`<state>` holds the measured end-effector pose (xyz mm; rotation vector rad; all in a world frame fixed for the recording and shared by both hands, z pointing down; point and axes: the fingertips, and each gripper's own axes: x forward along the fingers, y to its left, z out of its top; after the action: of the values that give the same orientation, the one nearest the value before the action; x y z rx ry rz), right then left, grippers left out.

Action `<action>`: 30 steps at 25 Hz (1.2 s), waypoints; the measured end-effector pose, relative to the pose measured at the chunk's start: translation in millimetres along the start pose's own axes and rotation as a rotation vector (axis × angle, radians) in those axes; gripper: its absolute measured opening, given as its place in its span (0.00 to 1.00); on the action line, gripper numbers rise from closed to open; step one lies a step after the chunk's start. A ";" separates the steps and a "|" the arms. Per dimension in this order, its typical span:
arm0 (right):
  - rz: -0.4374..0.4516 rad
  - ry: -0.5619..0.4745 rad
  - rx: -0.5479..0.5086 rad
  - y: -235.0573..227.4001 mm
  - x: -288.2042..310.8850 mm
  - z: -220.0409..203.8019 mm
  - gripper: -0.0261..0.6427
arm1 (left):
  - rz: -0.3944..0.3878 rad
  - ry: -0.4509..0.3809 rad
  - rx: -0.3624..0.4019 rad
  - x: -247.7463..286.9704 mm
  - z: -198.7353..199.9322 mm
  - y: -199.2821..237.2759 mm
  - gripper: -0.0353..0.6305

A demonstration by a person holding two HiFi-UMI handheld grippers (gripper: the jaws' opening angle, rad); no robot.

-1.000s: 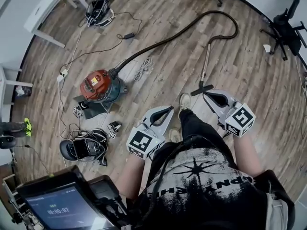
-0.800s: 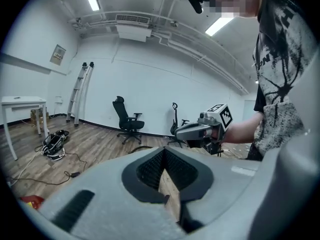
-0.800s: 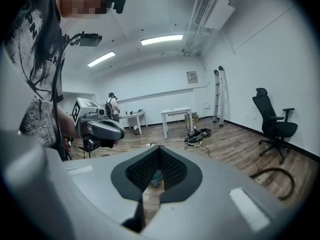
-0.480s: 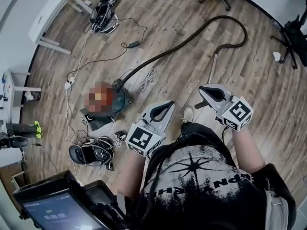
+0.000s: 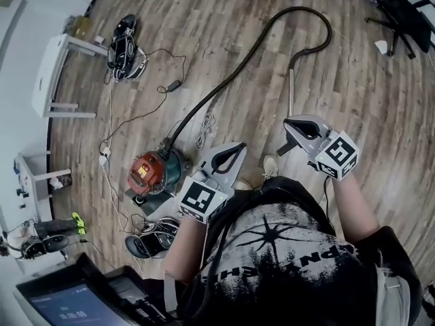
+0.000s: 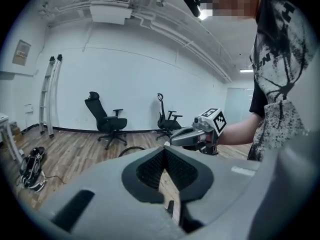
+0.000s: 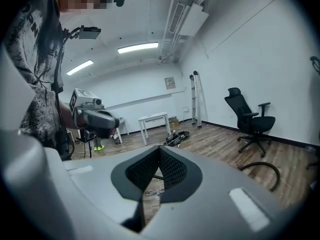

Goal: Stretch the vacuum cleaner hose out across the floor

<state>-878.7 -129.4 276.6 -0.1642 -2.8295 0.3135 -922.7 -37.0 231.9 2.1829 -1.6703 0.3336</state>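
Black hose (image 5: 231,80) loops over plank floor (image 5: 360,107) from round red vacuum (image 5: 153,172); white cord coil (image 5: 204,129) beside it. My left gripper (image 5: 238,148), right gripper (image 5: 289,124) clenched, empty.

1. In the head view, the lower end of the wand (image 5: 291,94) is covered by the right gripper (image 5: 289,125), so its tip cannot be made out.
2. The office chair (image 5: 402,12) at the far right corner of the floor (image 5: 367,94) is cut off by the picture's edge.
3. The screen (image 5: 64,310) is cut off at the bottom left, and its print is too small to be read.
4. In the left gripper view, only a short arc of the hose (image 6: 131,149) is seen above the left gripper (image 6: 163,151); the rest is hidden.
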 end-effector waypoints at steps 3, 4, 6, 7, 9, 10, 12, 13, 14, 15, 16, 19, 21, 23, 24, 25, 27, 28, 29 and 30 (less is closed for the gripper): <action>-0.049 -0.008 0.031 -15.8 -8.3 -9.1 0.05 | -0.051 0.021 0.021 21.2 1.8 2.8 0.05; -0.067 -0.005 0.039 -19.9 -11.9 -13.5 0.05 | -0.070 0.023 0.027 28.4 3.0 3.4 0.05; -0.106 0.008 0.048 -27.2 -18.9 -22.6 0.05 | -0.109 0.021 0.043 41.5 5.2 6.4 0.05; -0.126 0.014 0.049 -31.1 -21.2 -26.0 0.05 | -0.128 0.017 0.051 47.6 6.4 9.8 0.05; -0.172 0.025 0.048 -40.3 -24.4 -29.9 0.05 | -0.164 0.003 0.064 59.9 9.2 20.1 0.06; -0.198 0.030 0.048 -45.5 -25.8 -30.7 0.05 | -0.184 -0.006 0.068 66.5 11.0 26.0 0.06; -0.257 0.038 0.049 -57.5 -28.0 -30.5 0.05 | -0.230 -0.026 0.072 81.0 16.2 39.5 0.05; -0.287 0.044 0.050 -65.1 -28.1 -29.0 0.05 | -0.254 -0.034 0.074 88.8 19.2 47.8 0.05; -0.319 0.051 0.052 -73.3 -27.5 -26.7 0.05 | -0.281 -0.040 0.075 96.9 22.7 56.7 0.05; -0.352 0.059 0.055 -81.8 -26.6 -23.5 0.05 | -0.310 -0.044 0.077 105.1 27.1 65.5 0.05; -0.386 0.066 0.061 -90.7 -25.9 -19.4 0.05 | -0.340 -0.046 0.083 113.4 32.4 73.9 0.06; -0.484 0.069 0.096 -119.4 -20.1 -2.9 0.05 | -0.430 -0.041 0.112 137.7 50.8 98.9 0.06; -0.530 0.061 0.119 -133.9 -9.3 8.6 0.05 | -0.485 -0.035 0.129 149.0 60.9 116.2 0.05; -0.564 0.059 0.128 -145.7 5.3 18.1 0.05 | -0.532 -0.025 0.142 158.0 64.3 134.3 0.05; -0.579 0.058 0.128 -150.5 13.1 22.2 0.05 | -0.554 -0.017 0.150 161.7 63.4 143.3 0.05; -0.591 0.058 0.125 -154.6 20.9 26.0 0.05 | -0.574 -0.007 0.160 164.7 61.5 152.0 0.05; -0.609 0.075 0.108 -161.3 32.8 31.3 0.05 | -0.604 0.012 0.178 169.9 57.1 167.7 0.05; -0.616 0.095 0.101 -164.6 35.2 31.4 0.05 | -0.614 0.020 0.183 173.0 55.5 174.2 0.05; -0.621 0.115 0.099 -168.0 35.5 30.3 0.05 | -0.621 0.027 0.184 176.7 54.5 179.5 0.05; -0.625 0.132 0.100 -171.2 34.4 29.1 0.05 | -0.625 0.032 0.180 180.5 53.6 183.1 0.05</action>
<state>-933.8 -296.3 298.1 0.6786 -2.5599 0.2829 -1052.3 -259.7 283.1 2.6692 -0.8898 0.3441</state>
